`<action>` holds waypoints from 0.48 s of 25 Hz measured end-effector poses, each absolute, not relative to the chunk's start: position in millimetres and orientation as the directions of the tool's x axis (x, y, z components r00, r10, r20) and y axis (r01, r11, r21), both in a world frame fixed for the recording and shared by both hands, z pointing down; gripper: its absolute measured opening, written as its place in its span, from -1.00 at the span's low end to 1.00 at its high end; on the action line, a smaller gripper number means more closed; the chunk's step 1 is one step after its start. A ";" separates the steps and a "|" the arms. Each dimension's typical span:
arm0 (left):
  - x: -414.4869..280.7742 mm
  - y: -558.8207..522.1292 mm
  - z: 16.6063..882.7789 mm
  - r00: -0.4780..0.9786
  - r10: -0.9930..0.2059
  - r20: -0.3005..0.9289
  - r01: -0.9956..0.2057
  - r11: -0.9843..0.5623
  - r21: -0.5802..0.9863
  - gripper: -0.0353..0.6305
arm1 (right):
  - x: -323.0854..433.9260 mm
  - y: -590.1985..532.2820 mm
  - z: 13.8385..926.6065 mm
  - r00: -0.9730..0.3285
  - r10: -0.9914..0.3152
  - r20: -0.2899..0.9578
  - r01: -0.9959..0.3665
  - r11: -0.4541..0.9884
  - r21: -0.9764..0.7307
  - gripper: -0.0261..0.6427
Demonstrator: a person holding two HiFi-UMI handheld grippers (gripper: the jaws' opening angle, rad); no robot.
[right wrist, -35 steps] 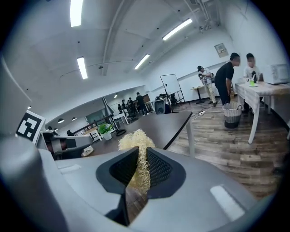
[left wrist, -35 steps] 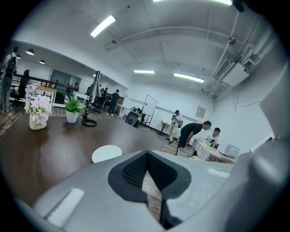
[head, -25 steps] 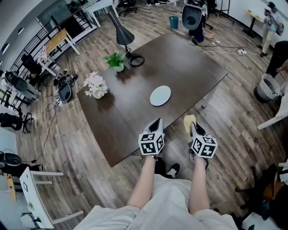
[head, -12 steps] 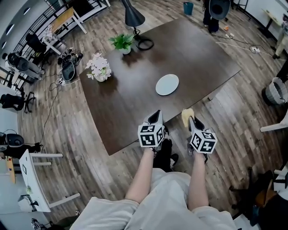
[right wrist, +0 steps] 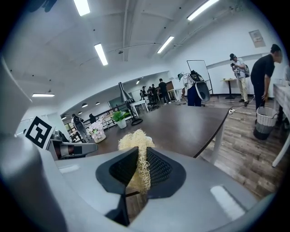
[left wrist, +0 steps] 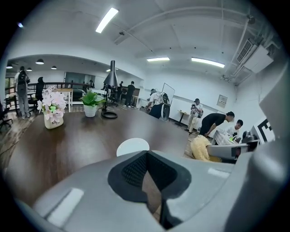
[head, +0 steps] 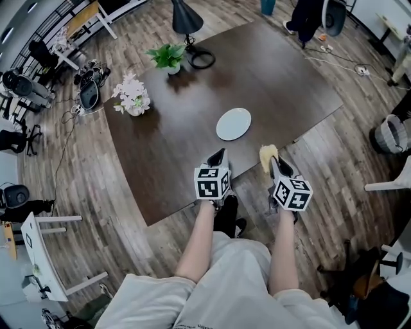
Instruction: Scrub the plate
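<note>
A round white plate [head: 233,123] lies flat on the dark brown table [head: 270,71], toward its near edge. The plate [left wrist: 132,146] also shows just beyond my left gripper [left wrist: 147,154], whose jaws are shut with nothing between them. In the head view my left gripper [head: 218,159] reaches just over the table's near edge, short of the plate. My right gripper [head: 272,162] is shut on a pale yellow fibrous sponge [head: 268,155], level with the table edge and to the right of the plate. The sponge [right wrist: 136,138] sticks up out of my right gripper [right wrist: 140,152].
A vase of pale flowers [head: 131,96], a small green plant [head: 167,58] and a black lamp [head: 185,19] stand at the table's far left. A grey bin [head: 390,133] sits on the wooden floor to the right. Several people stand in the room behind.
The head view has shifted, so the table sits a little differently in the picture. Both grippers stay side by side at the near edge, and the sponge stays in the right one.
</note>
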State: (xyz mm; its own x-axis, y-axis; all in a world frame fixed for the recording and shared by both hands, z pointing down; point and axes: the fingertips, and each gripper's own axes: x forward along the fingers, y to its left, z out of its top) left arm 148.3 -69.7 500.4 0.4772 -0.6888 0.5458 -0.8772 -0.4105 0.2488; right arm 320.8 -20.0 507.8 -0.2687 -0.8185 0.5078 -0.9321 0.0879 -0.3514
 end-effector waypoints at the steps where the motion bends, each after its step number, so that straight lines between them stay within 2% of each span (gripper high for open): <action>1: 149.5 -75.4 501.3 0.480 -0.685 0.549 -0.876 -0.413 0.250 -0.89 | 320.4 -26.9 508.8 -0.272 -0.815 0.512 -0.932 0.091 -0.350 -0.68; 12: 144.3 -151.7 511.8 0.489 -0.657 0.574 -0.870 -0.415 0.267 -0.89 | 317.0 -119.0 519.4 -0.299 -0.773 0.560 -0.941 0.141 -0.307 -0.68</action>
State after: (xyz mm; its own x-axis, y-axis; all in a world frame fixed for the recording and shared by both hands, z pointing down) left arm 144.3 -151.7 511.8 0.4890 -0.6567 0.5741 -0.8700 -0.4148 0.2665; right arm 317.0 -119.0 519.4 -0.2987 -0.7727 0.5601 -0.9412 0.1415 -0.3068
